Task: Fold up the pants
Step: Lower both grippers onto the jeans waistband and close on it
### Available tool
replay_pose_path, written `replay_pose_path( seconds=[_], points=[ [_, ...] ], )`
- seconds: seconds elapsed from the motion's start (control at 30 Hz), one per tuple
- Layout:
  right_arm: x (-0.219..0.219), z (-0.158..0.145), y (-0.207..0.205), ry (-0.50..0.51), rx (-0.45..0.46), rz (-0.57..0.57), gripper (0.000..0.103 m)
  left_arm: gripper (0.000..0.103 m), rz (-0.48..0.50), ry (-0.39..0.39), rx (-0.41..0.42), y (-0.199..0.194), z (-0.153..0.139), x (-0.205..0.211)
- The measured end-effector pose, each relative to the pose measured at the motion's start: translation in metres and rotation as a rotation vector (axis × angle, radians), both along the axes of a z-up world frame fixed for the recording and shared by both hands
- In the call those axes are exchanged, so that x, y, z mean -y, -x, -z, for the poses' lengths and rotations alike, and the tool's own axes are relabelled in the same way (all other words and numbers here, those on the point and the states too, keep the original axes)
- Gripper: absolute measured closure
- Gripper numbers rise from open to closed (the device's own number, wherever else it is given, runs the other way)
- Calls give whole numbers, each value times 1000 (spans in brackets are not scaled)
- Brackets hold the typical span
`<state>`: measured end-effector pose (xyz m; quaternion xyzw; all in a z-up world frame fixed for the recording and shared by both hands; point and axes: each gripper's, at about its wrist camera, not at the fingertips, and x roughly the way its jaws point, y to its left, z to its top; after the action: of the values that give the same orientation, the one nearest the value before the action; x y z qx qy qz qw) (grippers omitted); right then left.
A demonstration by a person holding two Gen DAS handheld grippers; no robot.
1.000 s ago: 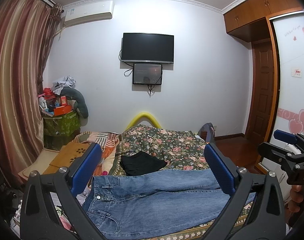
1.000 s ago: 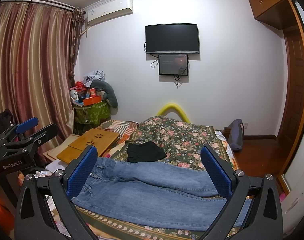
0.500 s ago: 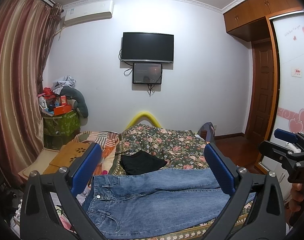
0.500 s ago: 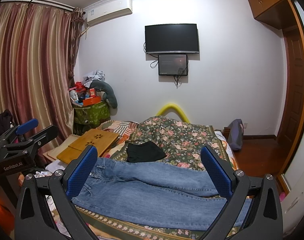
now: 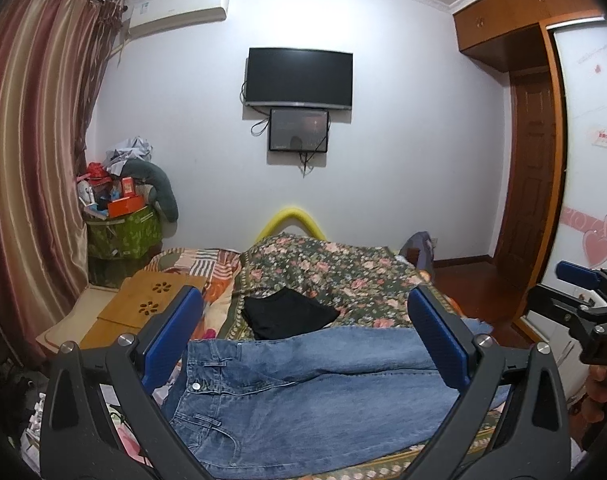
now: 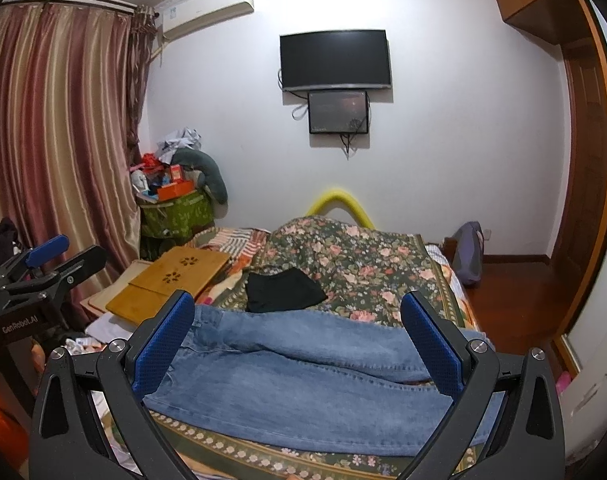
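Observation:
Blue jeans (image 5: 303, 392) lie flat across the near end of a floral bed cover (image 5: 335, 272), waistband to the left, legs running right. They also show in the right wrist view (image 6: 303, 380). My left gripper (image 5: 303, 340) is open and empty, held above the jeans near the waistband side. My right gripper (image 6: 297, 344) is open and empty, above the legs. Each gripper shows at the edge of the other's view: the right one (image 5: 583, 304), the left one (image 6: 43, 268).
A folded black garment (image 5: 287, 314) lies on the bed beyond the jeans. A wooden lap tray (image 6: 171, 274) sits to the left. A green bin piled with clutter (image 5: 121, 224) stands by the curtain. A wardrobe and door are at the right.

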<state>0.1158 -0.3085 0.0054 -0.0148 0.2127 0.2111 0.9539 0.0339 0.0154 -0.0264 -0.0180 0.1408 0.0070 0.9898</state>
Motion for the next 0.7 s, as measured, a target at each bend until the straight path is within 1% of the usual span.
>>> replay_pose_path(
  seconds=[0.2, 0.37, 0.43, 0.57, 0.7],
  points=[
    [0, 29, -35, 29, -81, 28, 0, 0, -25, -15, -75, -51, 31, -16],
    [-4, 63, -72, 59, -184, 48, 0, 0, -53, -14, -160, -104, 66, -39],
    [-5, 81, -94, 62, -238, 49, 0, 0, -77, 6, -188, -128, 83, -54],
    [-4, 108, -125, 60, -306, 57, 0, 0, -124, 52, -221, -168, 111, -82],
    [-8, 136, -163, 108, -344, 50, 1, 0, -206, 56, -256, -206, 140, -110]
  ],
)
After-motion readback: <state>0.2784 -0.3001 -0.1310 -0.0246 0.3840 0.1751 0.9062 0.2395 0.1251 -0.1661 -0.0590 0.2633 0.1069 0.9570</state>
